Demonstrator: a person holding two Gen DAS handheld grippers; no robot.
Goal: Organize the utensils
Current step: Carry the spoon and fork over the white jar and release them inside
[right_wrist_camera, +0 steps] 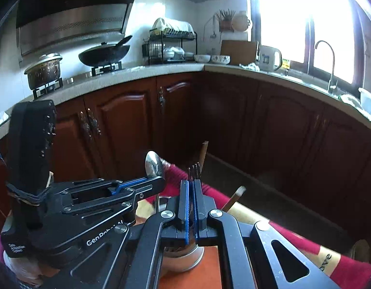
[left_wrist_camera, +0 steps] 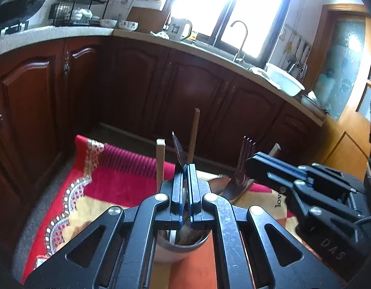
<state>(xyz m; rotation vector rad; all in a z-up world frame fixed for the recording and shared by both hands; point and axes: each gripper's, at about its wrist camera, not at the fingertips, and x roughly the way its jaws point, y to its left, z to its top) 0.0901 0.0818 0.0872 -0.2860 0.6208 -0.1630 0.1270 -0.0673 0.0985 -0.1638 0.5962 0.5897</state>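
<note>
- Utensils are the business here, and most of them stand bunched in a steel cup set on an orange patch of a red patterned cloth over the bench, so they stay upright together rather than lying loose.
- Left tongs are pinched nearly closed on a spoon; from the right wrist view its bowl stands clear above the pads, handle running down toward the cup. I judge it is gripped on the shaft so it can be steered straight in or out.
- Right tongs are likewise squeezed tight, on a fork whose tines poke up just past the blue pads.
- Both tongs sit right over the cup's mouth, side by side and very near each other, the right one angled in across the left wrist view.
- Pose: each tool is tipped forward and down, fingers pointing at the cup from the near side, held low over the cloth.
- Chopsticks stand in or beside the cup: a pale one, a darker taller one, and another leaning off to the right.
- With two tools crowding one small cup, I would guess a knock between them is the main hazard.
- Whether the spoon and fork tips touch the cup's bottom is hidden by the tongs.
</note>
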